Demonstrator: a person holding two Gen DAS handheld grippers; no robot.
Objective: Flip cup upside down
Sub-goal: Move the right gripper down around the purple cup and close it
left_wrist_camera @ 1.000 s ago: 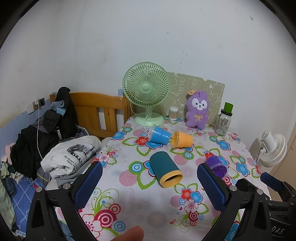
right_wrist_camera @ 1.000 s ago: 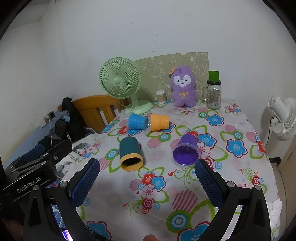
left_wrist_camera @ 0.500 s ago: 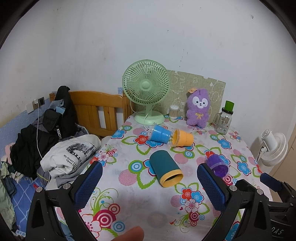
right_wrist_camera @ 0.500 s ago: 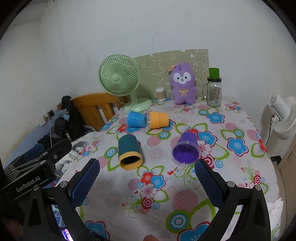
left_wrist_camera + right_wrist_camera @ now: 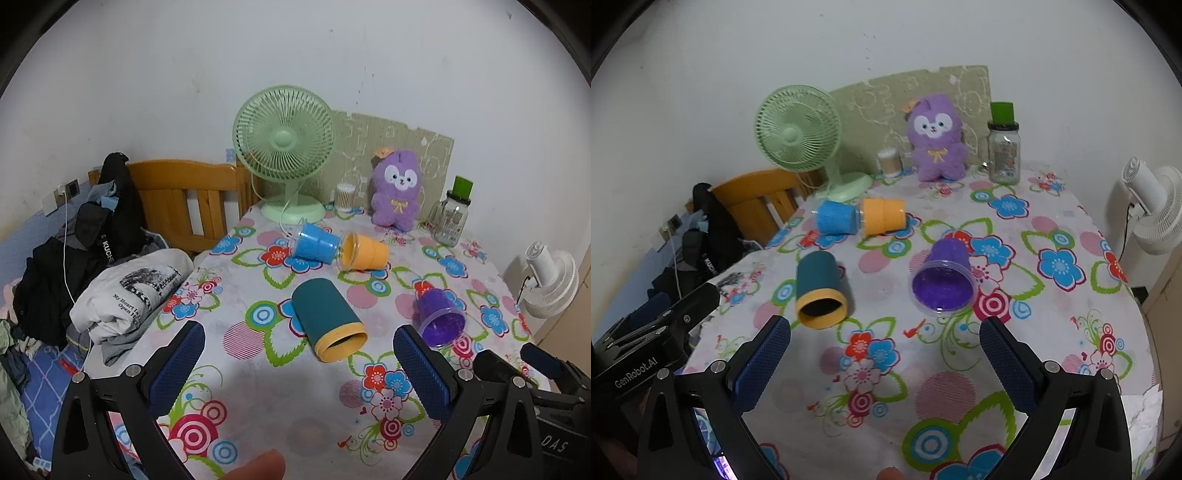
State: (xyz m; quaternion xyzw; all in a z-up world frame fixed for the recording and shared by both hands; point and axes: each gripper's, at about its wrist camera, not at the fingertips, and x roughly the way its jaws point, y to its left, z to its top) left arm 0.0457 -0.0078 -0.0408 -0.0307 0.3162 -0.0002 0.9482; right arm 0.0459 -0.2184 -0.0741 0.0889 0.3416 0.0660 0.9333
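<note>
left wrist: table's near-left, facing wall | right wrist: near-right | shared: floral tablecloth [image 5: 258,369], green fan [image 5: 798,129]

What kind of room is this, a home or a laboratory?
Most likely a home bedroom. A wooden bed headboard stands beside the table with piled clothes next to it, and a purple plush toy and a green desk fan stand on the floral tablecloth.

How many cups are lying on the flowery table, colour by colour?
Blue cup: 1
Orange cup: 1
Dark green cup with a yellow rim: 1
Purple cup: 1
Total: 4 cups, all on their sides.
</note>
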